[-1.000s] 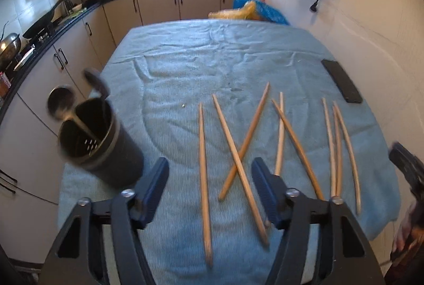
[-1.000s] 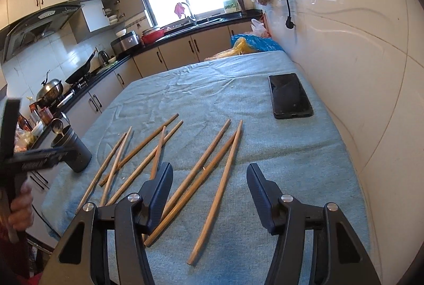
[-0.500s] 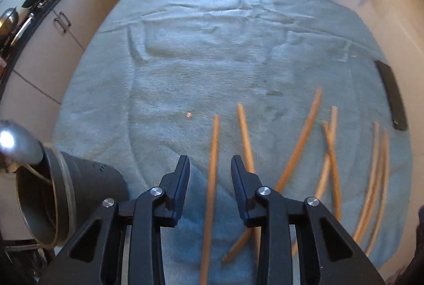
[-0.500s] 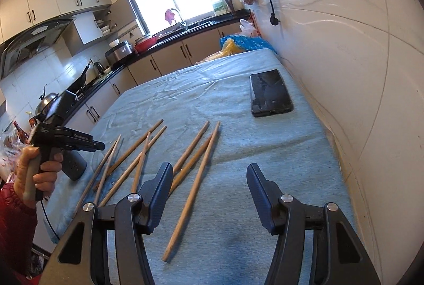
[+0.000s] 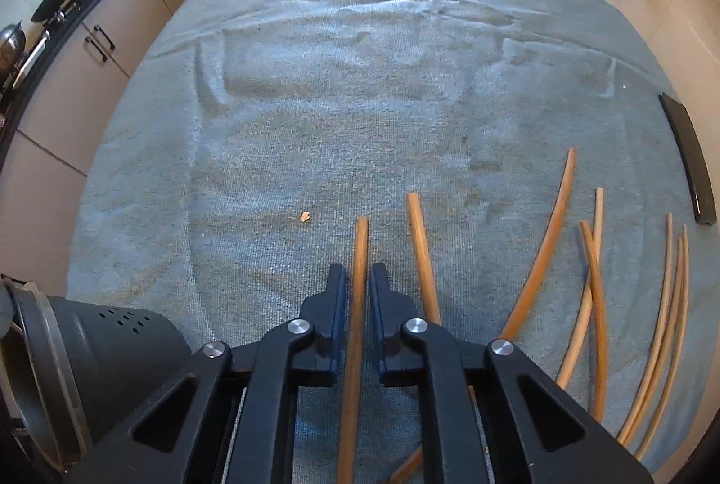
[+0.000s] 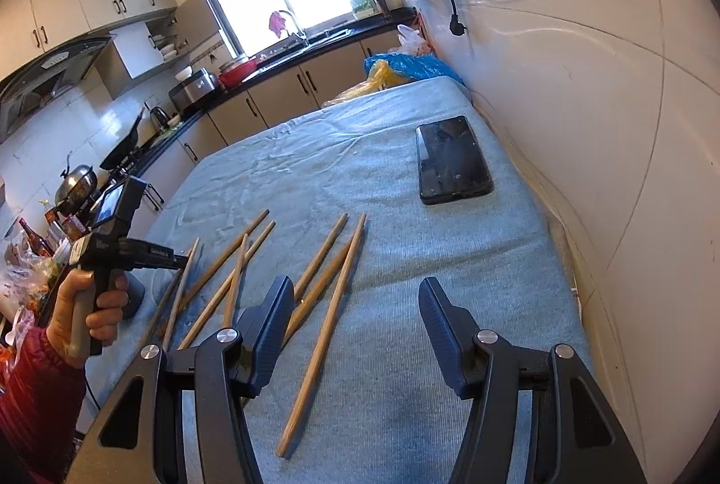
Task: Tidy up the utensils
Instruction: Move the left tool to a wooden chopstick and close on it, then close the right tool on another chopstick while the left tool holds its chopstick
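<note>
Several wooden chopsticks lie loose on the blue cloth. My left gripper points steeply down and is shut on the leftmost chopstick, which runs straight between its pads. A dark perforated utensil holder stands just left of it at the table's corner. More chopsticks fan out to the right. My right gripper hangs open above the cloth, with a chopstick lying below and between its fingers, untouched. The right wrist view shows the left gripper held by a hand at the far left.
A black phone lies on the cloth near the white wall on the right. Blue and yellow bags sit at the table's far end. Kitchen cabinets and a counter with pots run along the left.
My left gripper came forward and down over the leftmost chopstick, and its jaws went from wide apart to shut on it. The right gripper shifted slightly and stayed open.
</note>
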Motion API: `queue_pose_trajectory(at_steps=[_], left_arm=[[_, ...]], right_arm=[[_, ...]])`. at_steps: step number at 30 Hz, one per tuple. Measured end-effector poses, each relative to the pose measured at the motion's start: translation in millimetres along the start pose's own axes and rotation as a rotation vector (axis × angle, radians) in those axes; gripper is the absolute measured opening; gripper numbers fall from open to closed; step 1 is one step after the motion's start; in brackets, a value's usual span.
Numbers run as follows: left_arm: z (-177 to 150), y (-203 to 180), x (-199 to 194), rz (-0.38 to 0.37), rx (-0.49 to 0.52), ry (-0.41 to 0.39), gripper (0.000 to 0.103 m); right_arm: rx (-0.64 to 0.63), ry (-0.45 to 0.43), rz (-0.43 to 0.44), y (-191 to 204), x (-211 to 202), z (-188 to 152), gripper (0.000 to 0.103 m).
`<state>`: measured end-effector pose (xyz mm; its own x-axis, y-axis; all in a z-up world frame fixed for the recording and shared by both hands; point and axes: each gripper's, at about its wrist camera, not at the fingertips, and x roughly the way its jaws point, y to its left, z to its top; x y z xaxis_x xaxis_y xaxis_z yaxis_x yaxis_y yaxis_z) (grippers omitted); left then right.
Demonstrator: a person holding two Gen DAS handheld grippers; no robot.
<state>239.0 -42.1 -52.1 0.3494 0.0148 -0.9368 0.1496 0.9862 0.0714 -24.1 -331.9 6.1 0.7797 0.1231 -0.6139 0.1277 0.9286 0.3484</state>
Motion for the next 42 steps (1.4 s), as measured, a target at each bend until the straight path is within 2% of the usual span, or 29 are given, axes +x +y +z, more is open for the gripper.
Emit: queue_pose_trajectory(at_steps=[2,4,8,12,15,17,20,22,23,24,25,30,34,37,42], left_arm=[[-4.1,-0.2,-1.9,0.005,0.004,-0.016,0.006],[-10.6,-0.3,-4.5,-0.002,0.008,-0.030,0.006],[-24.9,3.4,-11.1,-0.044,0.005,-0.042,0.006],[-32.8,5.2,-15.3,-0.073,0.015,-0.053,0.006],[-34.5,6.3,-15.5,-0.085,0.019,-0.059,0.006],[-34.3,8.4,-13.5,-0.097,0.020,-0.059,0.006],[-33.6,10.1,-11.8,-0.112,0.021,-0.061,0.006],[-33.3,11.1,-11.3,-0.120,0.023,-0.063,0.006],[-33.1,10.9,-11.3,-0.122,0.024,-0.066,0.006],[-32.7,10.9,-11.2,-0.126,0.025,-0.069,0.006],[-32.2,10.1,-11.3,-0.128,0.026,-0.072,0.006],[-35.8,7.9,-31.9,-0.157,0.039,-0.147,0.006],[-39.2,10.3,-67.2,-0.184,0.040,-0.236,0.006],[-44.9,13.1,-93.0,-0.196,0.036,-0.303,0.006],[-54.3,16.3,-129.1,-0.205,0.031,-0.386,0.005]], right_arm=[[0.005,0.026,0.001,2.9,6.4,8.2,0.062],[0.016,0.064,-0.002,3.1,16.5,14.9,0.048],[0.060,0.199,0.006,3.6,56.6,31.9,0.029],[0.076,0.284,0.000,9.2,96.5,43.8,0.028],[0.090,0.329,-0.032,10.2,122.2,49.2,0.020],[0.102,0.366,-0.051,8.8,138.3,51.1,0.020],[0.092,0.401,-0.090,10.3,154.1,49.0,0.019],[0.106,0.407,-0.078,8.7,159.4,48.1,0.019],[0.092,0.402,-0.087,9.7,160.2,49.6,0.017],[0.089,0.398,-0.093,9.9,160.3,50.4,0.010],[0.101,0.394,-0.083,8.6,159.5,50.6,0.007],[0.106,0.338,-0.039,10.8,137.0,52.0,0.007],[0.076,0.221,0.016,25.0,97.5,60.0,0.007],[0.012,0.094,0.059,47.2,58.6,62.9,0.007],[-0.088,-0.073,0.085,82.2,14.4,60.2,0.007]])
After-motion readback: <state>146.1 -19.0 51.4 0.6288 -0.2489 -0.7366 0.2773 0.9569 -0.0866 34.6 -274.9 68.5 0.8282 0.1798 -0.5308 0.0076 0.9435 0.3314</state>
